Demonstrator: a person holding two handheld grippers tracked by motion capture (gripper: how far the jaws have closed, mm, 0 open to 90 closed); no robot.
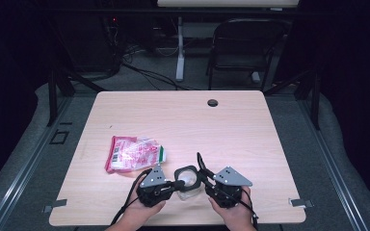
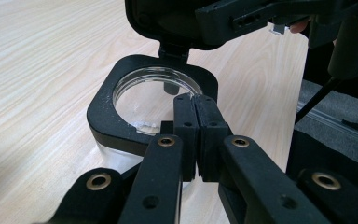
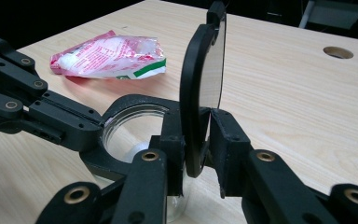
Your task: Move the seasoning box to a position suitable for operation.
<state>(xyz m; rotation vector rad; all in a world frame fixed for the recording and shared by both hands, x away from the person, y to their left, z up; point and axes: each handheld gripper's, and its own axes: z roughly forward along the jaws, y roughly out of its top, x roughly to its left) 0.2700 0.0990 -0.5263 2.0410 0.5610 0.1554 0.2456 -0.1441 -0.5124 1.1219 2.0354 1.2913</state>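
Two grippers at the jar [image 1: 188, 185]: left [image 2: 196, 100] pinched on its rim, right [image 3: 196, 140] around its lid [image 3: 204, 88].

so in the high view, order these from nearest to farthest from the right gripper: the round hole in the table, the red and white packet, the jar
1. The jar, right beside the right gripper, on its left; its hinged lid stands between the jaws.
2. The red and white packet, farther left and a little back.
3. The round hole, near the table's far edge.

A red-and-white plastic packet [image 1: 134, 154], perhaps sweets, lies on the pale wooden tabletop [image 1: 231, 130]; a black chair [image 1: 244, 45] stands beyond it.
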